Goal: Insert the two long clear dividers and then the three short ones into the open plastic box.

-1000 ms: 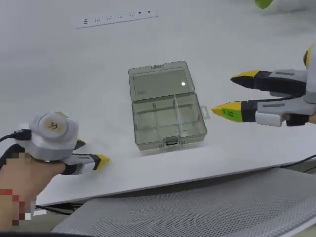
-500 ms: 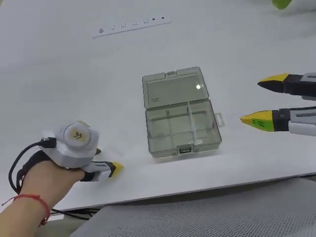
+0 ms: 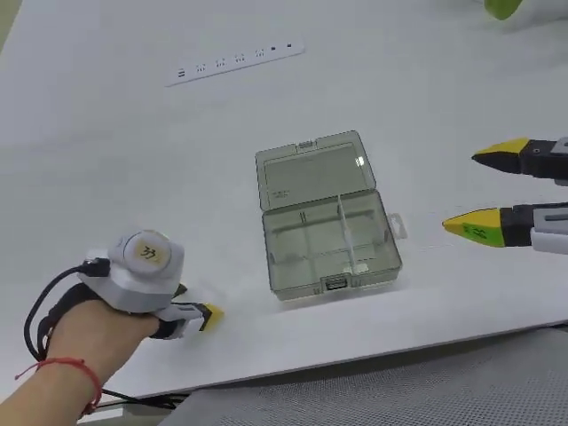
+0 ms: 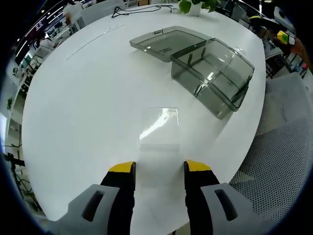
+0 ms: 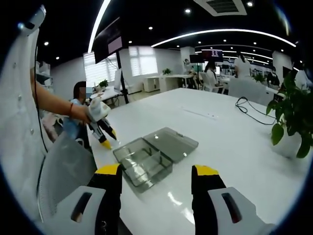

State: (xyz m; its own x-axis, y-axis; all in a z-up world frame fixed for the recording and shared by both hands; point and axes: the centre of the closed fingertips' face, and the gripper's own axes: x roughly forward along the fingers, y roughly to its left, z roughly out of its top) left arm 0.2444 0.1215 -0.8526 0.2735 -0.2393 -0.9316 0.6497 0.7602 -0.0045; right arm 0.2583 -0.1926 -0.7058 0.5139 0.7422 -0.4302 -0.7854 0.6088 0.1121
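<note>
The white tabletop [image 3: 133,160] carries the open plastic box [image 3: 302,286] near its middle. The box's lid [image 3: 315,173] is laid flat behind it, on the side away from the person. Inside the box stand clear panes [image 3: 344,240]. One runs front to back and at least one crosses it, though how many are seated is hard to tell through the clear walls.

The right tongs [image 3: 484,189] hover to the right of the box, above the tabletop and apart from it. Their jaws are spread wide with nothing between them, and they point across toward the box's right wall.

The left tongs [image 4: 159,169] sit low to the left of the box and nearer the person, close to the tabletop edge. Their jaws are parted with nothing gripped.

In the left gripper view, a flat clear divider [image 4: 159,125] lies on the tabletop straight ahead of the left tongs. It lies between them and the box, just beyond the yellow tips and well short of the box's front corner. Its near edge faces the gap between the jaws. Whether it is a long or a short piece I cannot tell, as its outline is faint against the white.

The left tongs are plainly the nearer pair. The coming move likely calls for them to go forward and down along their own line. Because the sheet lies flat, getting a jaw under one edge looks like the awkward part.
</note>
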